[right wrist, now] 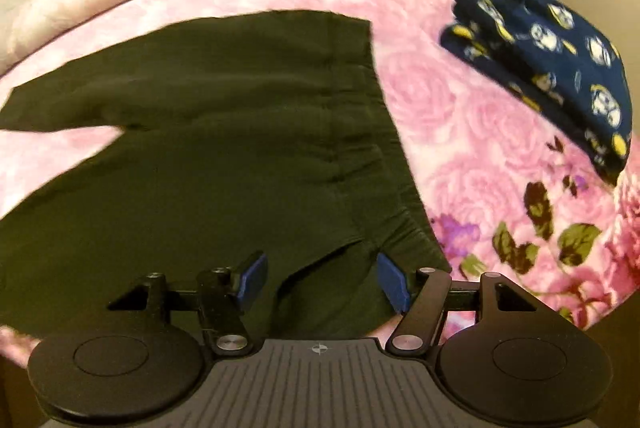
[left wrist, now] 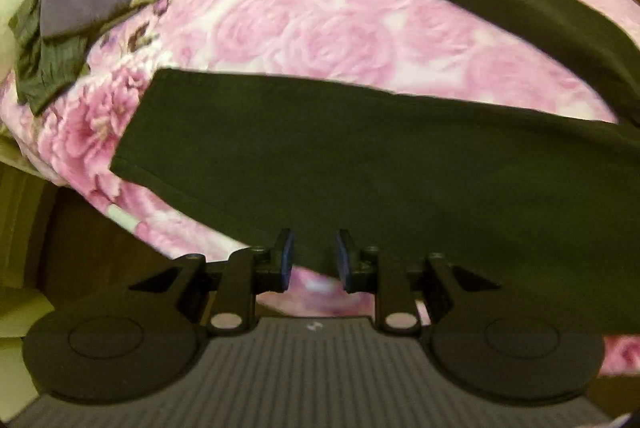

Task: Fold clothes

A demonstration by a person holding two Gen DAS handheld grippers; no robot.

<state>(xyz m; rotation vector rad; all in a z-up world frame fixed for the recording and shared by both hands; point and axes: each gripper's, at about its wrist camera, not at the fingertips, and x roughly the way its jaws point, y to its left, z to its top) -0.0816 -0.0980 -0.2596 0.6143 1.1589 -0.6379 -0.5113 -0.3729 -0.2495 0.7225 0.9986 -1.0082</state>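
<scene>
A: Left tool (left wrist: pixel 314 260) status?
B: Blue pads narrowly apart, nothing pinched. Near edge of the dark olive fabric trousers (left wrist: pixel 360 167) crosses the gap beneath them, no contact visible.
A: Right tool (right wrist: pixel 320 278)?
B: Spread wide, empty, over the trousers' (right wrist: pixel 224 131) waistband end; a slit pocket lies right between the pads.
A: Where do the trousers lie?
B: Flat on the bed's pink rose-print blanket (left wrist: pixel 320 23), legs spread in a V ahead of the left tool.
A: Other items?
B: Loose heap of grey, pale and green garments (left wrist: pixel 80 3) far ahead-left of the left tool. Folded navy floral cloth (right wrist: pixel 556 63) ahead-right of the right tool, well apart from the trousers.
</scene>
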